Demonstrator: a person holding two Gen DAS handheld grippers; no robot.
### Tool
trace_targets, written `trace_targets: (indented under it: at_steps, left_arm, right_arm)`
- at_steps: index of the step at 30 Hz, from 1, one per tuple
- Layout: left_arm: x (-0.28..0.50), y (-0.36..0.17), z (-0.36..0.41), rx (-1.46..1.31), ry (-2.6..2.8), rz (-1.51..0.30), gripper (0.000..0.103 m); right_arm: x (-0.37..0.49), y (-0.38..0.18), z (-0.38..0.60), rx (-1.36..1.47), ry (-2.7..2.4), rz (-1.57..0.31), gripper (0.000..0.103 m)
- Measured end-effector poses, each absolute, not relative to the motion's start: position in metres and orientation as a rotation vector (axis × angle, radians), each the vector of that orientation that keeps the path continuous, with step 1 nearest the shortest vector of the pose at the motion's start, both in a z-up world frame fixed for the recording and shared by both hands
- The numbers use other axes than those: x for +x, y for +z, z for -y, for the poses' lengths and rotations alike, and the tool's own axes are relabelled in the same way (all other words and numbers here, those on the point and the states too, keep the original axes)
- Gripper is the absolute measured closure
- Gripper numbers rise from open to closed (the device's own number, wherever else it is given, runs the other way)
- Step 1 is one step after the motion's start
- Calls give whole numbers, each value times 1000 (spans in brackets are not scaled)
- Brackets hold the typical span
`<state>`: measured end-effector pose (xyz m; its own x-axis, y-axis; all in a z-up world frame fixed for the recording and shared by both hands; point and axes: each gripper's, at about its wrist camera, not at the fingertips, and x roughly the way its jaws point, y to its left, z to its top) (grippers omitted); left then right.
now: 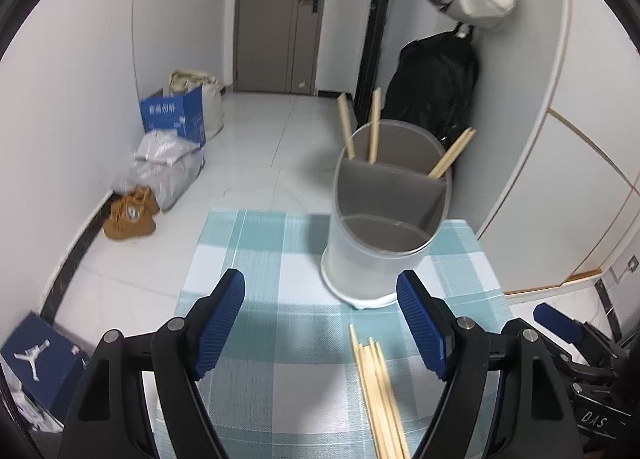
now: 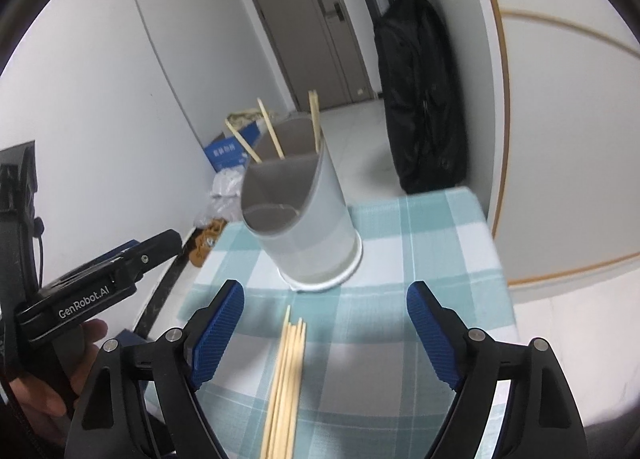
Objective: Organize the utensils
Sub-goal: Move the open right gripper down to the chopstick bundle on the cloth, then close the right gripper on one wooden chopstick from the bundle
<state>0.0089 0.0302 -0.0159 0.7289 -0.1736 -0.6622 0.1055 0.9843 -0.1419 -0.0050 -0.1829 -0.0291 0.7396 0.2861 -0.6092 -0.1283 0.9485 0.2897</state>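
A white divided utensil holder stands on the checked tablecloth. Three wooden chopsticks stick out of its far compartment. A bundle of several loose chopsticks lies flat on the cloth in front of the holder. My left gripper is open and empty, just above the bundle's far ends. My right gripper is open and empty over the same bundle. The left gripper also shows at the left of the right wrist view.
The small table ends close on all sides, with white floor tiles beyond. A black bag leans on the right wall behind the holder. Boxes, bags and brown shoes sit along the left wall. A brown door is at the back.
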Motion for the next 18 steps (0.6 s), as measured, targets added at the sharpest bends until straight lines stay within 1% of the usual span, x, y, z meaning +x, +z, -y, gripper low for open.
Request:
trace_targets:
  at_steps: [6,9,10,11,12,14,15,17,18]
  left_arm:
    - [27,-42,-51,-166,-116,-854,28]
    - [32,-43,-55,-158,-99,-854,28]
    - [34,-44,-56,-155,-95,-859,28]
    - [36,-46,-57,-153,-91,-868,28]
    - [38,-48,-58,-157,-91,-876,28]
    - [43,-52,-63,-169,-87,-896,28]
    - [44,-54,-66,-176,-85,-907,28]
    - [47,-59,-72,-195,-75,-934,28]
    - [48,-60,-74,-207,-72,-944,28]
  right_arm:
    - [13,-60,170,209,242,-840,19]
    - [19,-74,159,167,241,-898,19]
    - [22,-79,156,161,244,-919,21]
    - [25,-84,153,159,252,-945,28]
    - [26,-87,150,158,255,-960,32]
    - [31,-94,145,146,256,-999,43]
    - [33,-98,143,136,254,-1017,45]
    - [37,-104,138,125,255,-1045,59]
    - [38,-107,135,120,260,-1058,62]
